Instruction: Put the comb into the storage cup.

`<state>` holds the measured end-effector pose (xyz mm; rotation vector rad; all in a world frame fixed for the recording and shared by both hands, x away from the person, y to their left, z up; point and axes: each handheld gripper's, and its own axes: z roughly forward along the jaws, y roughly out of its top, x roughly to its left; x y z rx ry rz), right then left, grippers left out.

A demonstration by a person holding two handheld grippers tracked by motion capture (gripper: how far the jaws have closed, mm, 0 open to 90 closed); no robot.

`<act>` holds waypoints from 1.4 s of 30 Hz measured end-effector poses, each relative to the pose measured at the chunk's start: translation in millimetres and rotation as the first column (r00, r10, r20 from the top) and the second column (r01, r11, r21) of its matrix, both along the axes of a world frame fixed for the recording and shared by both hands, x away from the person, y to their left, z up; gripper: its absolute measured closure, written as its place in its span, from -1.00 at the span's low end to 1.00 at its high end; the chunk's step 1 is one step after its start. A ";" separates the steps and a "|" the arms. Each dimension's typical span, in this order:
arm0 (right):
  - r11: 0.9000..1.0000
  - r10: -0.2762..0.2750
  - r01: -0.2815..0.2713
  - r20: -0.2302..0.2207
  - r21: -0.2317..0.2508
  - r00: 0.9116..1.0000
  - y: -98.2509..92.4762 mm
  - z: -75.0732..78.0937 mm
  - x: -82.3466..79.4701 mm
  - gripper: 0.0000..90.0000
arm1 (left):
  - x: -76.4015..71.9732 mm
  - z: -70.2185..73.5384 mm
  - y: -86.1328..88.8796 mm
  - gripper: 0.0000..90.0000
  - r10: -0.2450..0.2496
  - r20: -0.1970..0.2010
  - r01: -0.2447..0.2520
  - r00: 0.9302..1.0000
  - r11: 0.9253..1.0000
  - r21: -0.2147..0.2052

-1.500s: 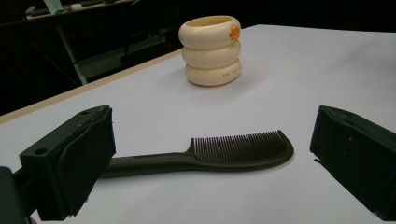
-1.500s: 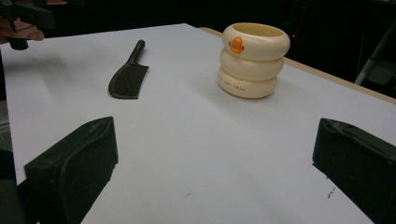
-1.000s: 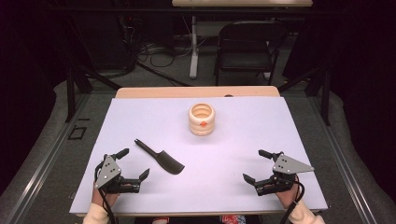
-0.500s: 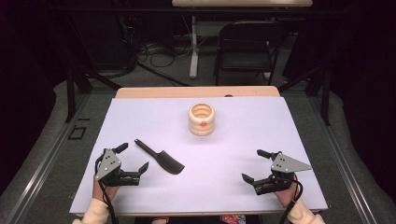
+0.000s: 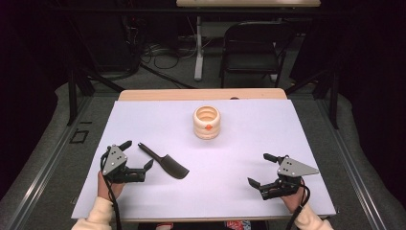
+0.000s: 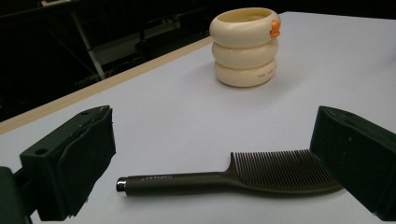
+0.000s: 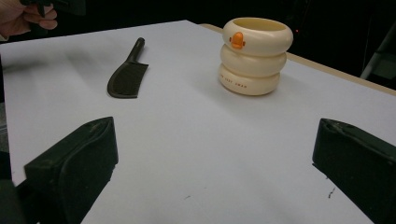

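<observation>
My left gripper point(image 5: 135, 157): jaws spread, empty | comb point(image 6: 233, 177): dark brown, fine-toothed, flat just ahead between my jaws | my right gripper point(image 5: 262, 170): jaws spread, well apart from comb

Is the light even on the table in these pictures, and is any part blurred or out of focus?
High view: table evenly lit, room behind dark, slightly soft overall. Left gripper view: comb sharp, its teeth distinct; the near jaws look soft; faint shadow beside the cream holder. Right gripper view: holder sharp, no glare; the hand at top left is blurred.
</observation>
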<state>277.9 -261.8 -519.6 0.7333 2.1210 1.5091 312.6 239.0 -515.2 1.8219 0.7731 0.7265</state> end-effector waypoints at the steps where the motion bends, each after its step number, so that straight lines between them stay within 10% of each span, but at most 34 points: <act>1: 1.000 0.000 0.000 -0.001 0.000 1.000 0.0 -0.1 0.1 -1.00 | 1.4 0.1 -0.5 -0.99 0.000 -0.002 0.000 1.000 1.000 0.001; 17: 1.000 -0.002 0.002 -0.007 -0.006 1.000 0.5 -0.2 0.8 -1.00 | 30.6 1.4 -5.6 -1.00 0.047 -0.053 -0.045 0.998 0.998 0.041; 27: 1.000 -0.002 0.002 -0.015 -0.005 1.000 1.3 -1.1 2.5 -1.00 | 55.1 -4.1 -4.2 -0.97 0.135 -0.136 -0.126 0.981 0.989 0.075; 42: 1.000 0.006 -0.006 -0.034 -0.019 0.999 2.7 -2.6 4.1 -1.00 | 86.7 -17.4 0.6 0.14 0.180 -0.222 -0.161 0.958 0.982 0.099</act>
